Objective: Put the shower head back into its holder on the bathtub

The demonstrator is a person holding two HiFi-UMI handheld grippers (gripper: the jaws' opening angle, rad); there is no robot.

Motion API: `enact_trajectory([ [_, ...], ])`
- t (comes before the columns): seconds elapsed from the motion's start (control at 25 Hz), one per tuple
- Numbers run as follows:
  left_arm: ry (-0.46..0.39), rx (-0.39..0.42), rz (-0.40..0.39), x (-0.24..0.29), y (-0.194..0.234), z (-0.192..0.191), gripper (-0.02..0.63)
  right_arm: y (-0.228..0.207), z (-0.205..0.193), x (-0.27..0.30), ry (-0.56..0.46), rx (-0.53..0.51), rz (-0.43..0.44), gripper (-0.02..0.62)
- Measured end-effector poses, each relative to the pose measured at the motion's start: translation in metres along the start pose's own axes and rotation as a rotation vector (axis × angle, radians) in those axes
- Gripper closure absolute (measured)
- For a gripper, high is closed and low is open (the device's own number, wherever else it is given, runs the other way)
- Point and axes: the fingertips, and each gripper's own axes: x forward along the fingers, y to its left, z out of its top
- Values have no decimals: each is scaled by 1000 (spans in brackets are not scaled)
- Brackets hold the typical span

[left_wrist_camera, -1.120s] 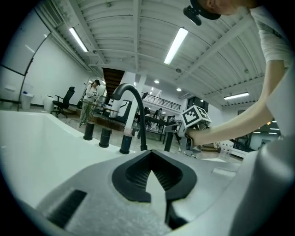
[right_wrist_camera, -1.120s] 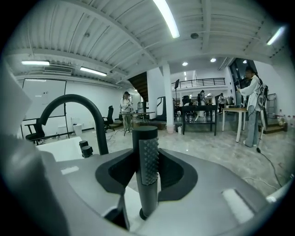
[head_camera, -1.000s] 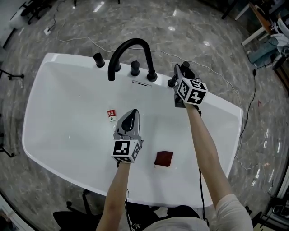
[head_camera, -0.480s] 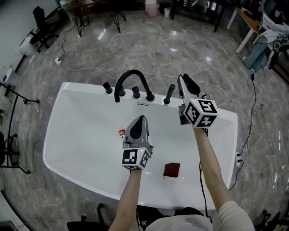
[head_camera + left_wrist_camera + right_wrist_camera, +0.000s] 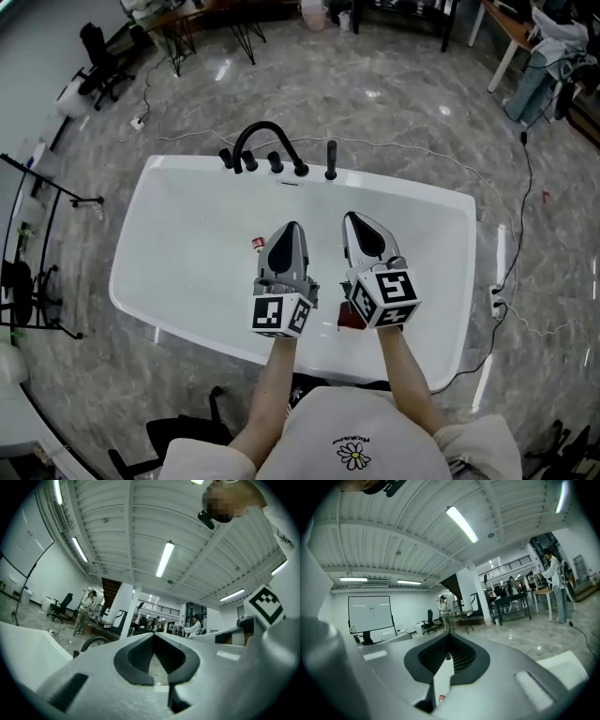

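The black shower head [image 5: 331, 159] stands upright at the far rim of the white bathtub [image 5: 187, 202], just right of the black arched faucet [image 5: 263, 142]. Both grippers hover side by side over the tub's near half, well back from the shower head. My left gripper [image 5: 291, 226] is shut and empty, its closed tips [image 5: 153, 635] pointing roughly level across the room. My right gripper [image 5: 349, 217] has just closed its jaws with nothing between them, and its tips [image 5: 449, 635] meet. A red cloth [image 5: 348, 322] lies in the tub, mostly hidden under the right gripper.
A small red-and-white item [image 5: 257, 243] lies on the tub floor left of the left gripper. Cables [image 5: 506, 281] run over the marble floor to the right of the tub. Office chairs [image 5: 101, 56] and tables stand at the back, and a black stand [image 5: 37, 187] is at the left.
Both grippers have pulled back from the faucet end toward me and risen. The right gripper has left the shower head standing at the rim and shut its jaws.
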Motion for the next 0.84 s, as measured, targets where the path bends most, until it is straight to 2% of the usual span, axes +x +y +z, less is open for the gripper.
enact_trajectory([
  [0.24,6,1,32,-22,-39,-1,607,3,6,-57,-3,-46,28,592],
  [0.6,-1,118,22,-31,-95,18,607,-13,43,-92,-91,-43,56,591],
  [0.84,-82,114,50,-35,-117,41,607,-24,64,-110,-140,-37,81,591],
])
